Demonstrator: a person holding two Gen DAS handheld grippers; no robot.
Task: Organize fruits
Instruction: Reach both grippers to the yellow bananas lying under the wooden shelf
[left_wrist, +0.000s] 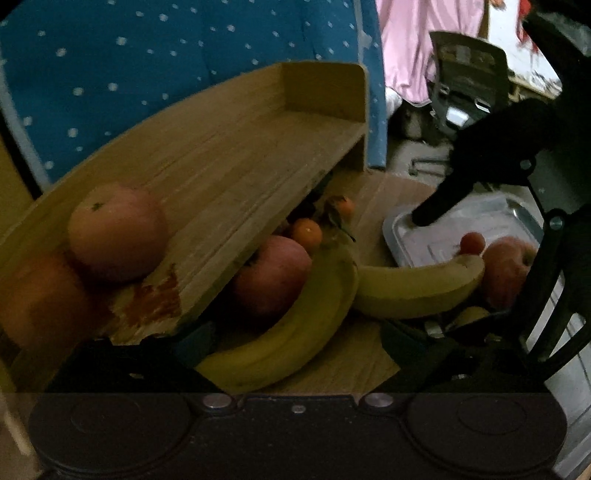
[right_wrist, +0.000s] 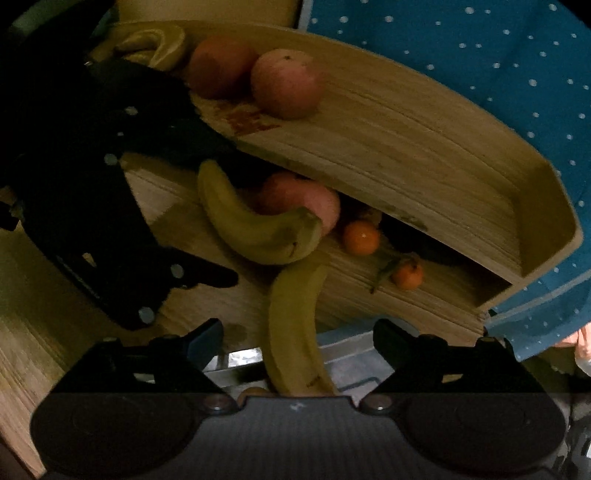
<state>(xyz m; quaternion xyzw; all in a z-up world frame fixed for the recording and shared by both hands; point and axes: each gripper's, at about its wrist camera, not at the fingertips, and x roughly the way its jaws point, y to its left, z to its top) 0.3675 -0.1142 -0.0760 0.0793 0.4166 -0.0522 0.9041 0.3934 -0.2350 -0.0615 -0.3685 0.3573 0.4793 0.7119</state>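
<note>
A two-tier wooden shelf (left_wrist: 229, 155) (right_wrist: 424, 147) holds an apple (left_wrist: 116, 232) (right_wrist: 286, 83) and another fruit (left_wrist: 40, 299) (right_wrist: 219, 66) on top. Beneath it lie an apple (left_wrist: 271, 277) (right_wrist: 299, 201) and two tangerines (left_wrist: 306, 232) (right_wrist: 361, 237) (right_wrist: 407, 276). Two joined bananas (left_wrist: 295, 328) (left_wrist: 417, 284) (right_wrist: 251, 221) (right_wrist: 295, 332) lie in front. My left gripper (left_wrist: 295, 339) is open around the near banana. My right gripper (right_wrist: 297, 339) is open around the other banana's end. A metal tray (left_wrist: 443, 229) (right_wrist: 351, 354) holds an apple (left_wrist: 508, 269) and a small fruit (left_wrist: 472, 243).
The right gripper (left_wrist: 428, 214) reaches over the tray in the left wrist view; the left gripper's fingers (right_wrist: 207, 275) show dark at left in the right wrist view. A blue dotted cloth (left_wrist: 147, 55) (right_wrist: 498, 55) hangs behind the shelf. An office chair (left_wrist: 469, 74) stands beyond.
</note>
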